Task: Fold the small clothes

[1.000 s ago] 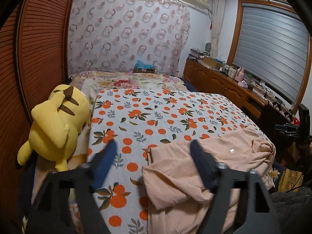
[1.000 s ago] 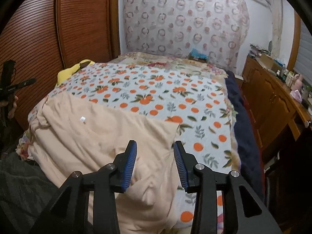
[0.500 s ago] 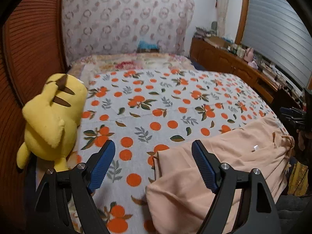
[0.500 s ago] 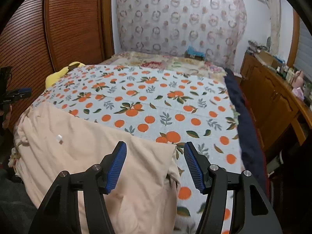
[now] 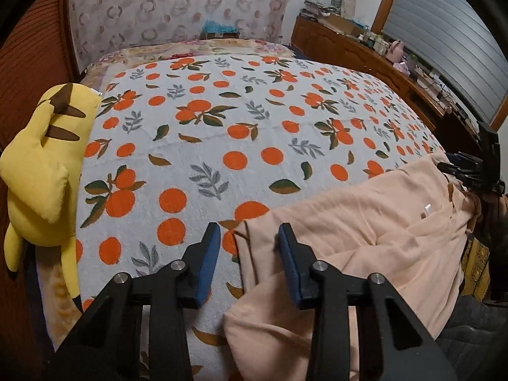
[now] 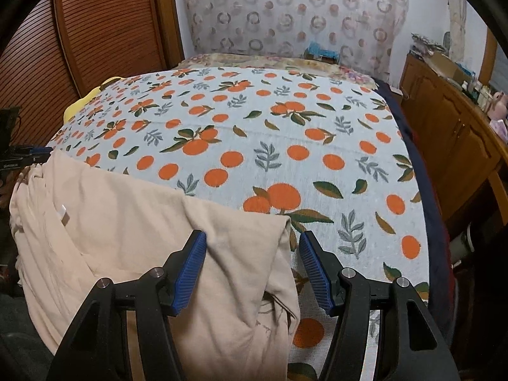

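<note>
A peach-coloured garment (image 5: 365, 225) lies spread across the near edge of the bed and hangs over it; it also shows in the right wrist view (image 6: 133, 231). My left gripper (image 5: 249, 250) is open, its jaws astride the garment's left corner. My right gripper (image 6: 252, 255) is open wide, its jaws astride the garment's right corner. A small white tag (image 5: 426, 210) sits on the cloth. Neither gripper holds the cloth.
The bed has an orange-print blanket (image 5: 241, 133). A yellow plush toy (image 5: 41, 165) lies at the bed's left edge by a wooden slatted wall (image 6: 104, 38). A wooden cabinet (image 6: 451, 127) with clutter runs along the right. A dark blue cover (image 6: 425, 190) hangs on the bed's right side.
Both grippers have come down and forward to the garment's near corners. The left jaws have narrowed around the left corner. The right jaws have opened wider around the right corner.
</note>
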`<state>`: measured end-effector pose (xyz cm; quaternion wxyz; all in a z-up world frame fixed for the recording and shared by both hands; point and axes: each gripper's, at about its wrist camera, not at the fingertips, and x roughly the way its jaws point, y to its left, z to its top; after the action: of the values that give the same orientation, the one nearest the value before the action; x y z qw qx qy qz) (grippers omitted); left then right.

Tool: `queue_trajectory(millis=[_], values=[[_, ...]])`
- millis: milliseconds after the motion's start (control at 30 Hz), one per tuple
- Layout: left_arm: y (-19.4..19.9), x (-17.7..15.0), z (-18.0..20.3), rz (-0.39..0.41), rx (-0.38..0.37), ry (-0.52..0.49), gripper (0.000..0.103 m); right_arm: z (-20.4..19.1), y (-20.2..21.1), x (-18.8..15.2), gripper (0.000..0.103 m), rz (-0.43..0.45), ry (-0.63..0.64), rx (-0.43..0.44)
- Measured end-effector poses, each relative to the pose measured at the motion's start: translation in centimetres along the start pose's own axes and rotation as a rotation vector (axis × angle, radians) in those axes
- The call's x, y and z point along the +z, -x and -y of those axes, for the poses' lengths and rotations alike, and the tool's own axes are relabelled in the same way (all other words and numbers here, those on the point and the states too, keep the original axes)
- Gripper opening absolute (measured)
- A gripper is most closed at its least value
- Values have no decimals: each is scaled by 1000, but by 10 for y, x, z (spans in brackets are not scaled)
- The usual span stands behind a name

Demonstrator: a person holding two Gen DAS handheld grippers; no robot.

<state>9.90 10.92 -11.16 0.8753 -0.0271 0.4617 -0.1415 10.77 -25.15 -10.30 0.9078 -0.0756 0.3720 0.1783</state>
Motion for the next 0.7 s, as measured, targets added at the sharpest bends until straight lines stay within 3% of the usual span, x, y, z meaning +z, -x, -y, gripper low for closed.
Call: queue_trajectory(millis=[333, 400, 433, 467, 500, 567, 700], values=[[-2, -1, 9, 4, 6, -35, 39, 1, -4, -1, 63, 9, -10, -4], [-2, -1, 10, 6, 5, -39, 30, 0, -3, -2, 63, 10, -7, -6], [-2, -1, 11, 6, -6, -40, 16, 0, -3, -2, 61, 10, -5, -1], [-2, -1, 11, 5, -22, -38, 7, -1, -3, -2, 49, 13, -3, 7], [-1, -1, 12, 8, -20, -36, 6, -2, -2, -3, 42, 16, 5, 20], [3, -2, 16, 27, -10, -39, 4, -7, 0, -4, 14, 14, 20, 51], [36, -3, 23, 142, -17, -35, 4, -19, 17, -10, 9, 58, 36, 65]])
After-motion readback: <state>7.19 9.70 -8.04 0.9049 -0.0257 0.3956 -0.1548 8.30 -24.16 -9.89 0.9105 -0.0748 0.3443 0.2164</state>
